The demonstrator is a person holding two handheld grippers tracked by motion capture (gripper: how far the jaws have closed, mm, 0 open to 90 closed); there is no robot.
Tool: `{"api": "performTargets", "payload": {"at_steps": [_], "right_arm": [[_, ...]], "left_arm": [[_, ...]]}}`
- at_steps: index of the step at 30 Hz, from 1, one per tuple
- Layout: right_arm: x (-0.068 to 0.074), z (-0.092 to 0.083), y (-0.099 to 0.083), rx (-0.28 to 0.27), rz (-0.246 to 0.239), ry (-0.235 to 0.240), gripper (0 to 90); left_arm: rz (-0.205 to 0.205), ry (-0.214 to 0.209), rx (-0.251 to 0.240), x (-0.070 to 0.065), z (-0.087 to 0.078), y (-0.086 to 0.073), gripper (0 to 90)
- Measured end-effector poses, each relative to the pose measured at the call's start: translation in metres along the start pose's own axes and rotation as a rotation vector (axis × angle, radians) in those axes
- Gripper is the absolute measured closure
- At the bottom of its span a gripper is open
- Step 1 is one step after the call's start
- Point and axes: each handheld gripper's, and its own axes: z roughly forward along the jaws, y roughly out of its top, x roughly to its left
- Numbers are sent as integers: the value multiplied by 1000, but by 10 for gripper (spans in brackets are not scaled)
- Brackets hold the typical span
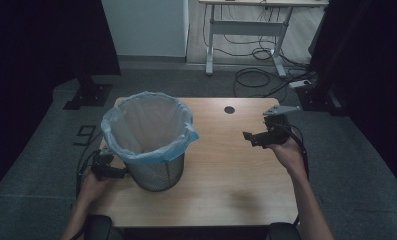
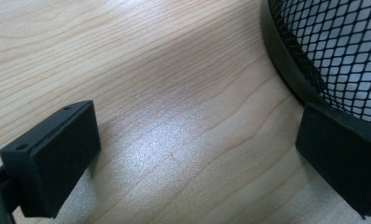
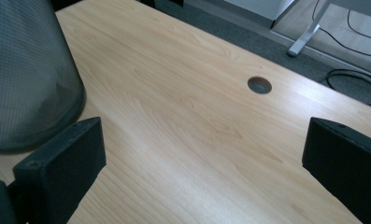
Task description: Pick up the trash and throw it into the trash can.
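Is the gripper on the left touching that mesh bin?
Cannot tell. In the left gripper view one jaw of the left hand-held gripper overlaps the bin at its base, but no view shows contact or a gap plainly.

black mesh bin (image 1: 158,172) | pale blue liner (image 1: 148,125) | light woodgrain table (image 1: 226,165)

High view: fixed above the near edge of the table (image 1: 226,170), facing forward and down, far enough to take in the whole top plus floor beyond. Left gripper view: very close to the wood, looking along the left tongs (image 2: 192,154) at the base of the mesh bin (image 2: 332,51). Right gripper view: higher, farther back, facing across the table past the right tongs (image 3: 202,168) toward the bin and cable hole (image 3: 260,85). Shared by all three: tabletop and bin.
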Motion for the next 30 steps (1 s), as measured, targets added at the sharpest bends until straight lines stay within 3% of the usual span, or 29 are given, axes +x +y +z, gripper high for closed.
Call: {"api": "performTargets", "payload": {"at_steps": [20, 30], "right_arm": [[8, 38, -72, 43, 8, 0, 0], [16, 57, -122, 70, 27, 13, 0]], "left_arm": [[-3, 4, -2, 0, 0, 0, 0], [-2, 4, -2, 0, 0, 0, 0]]}}
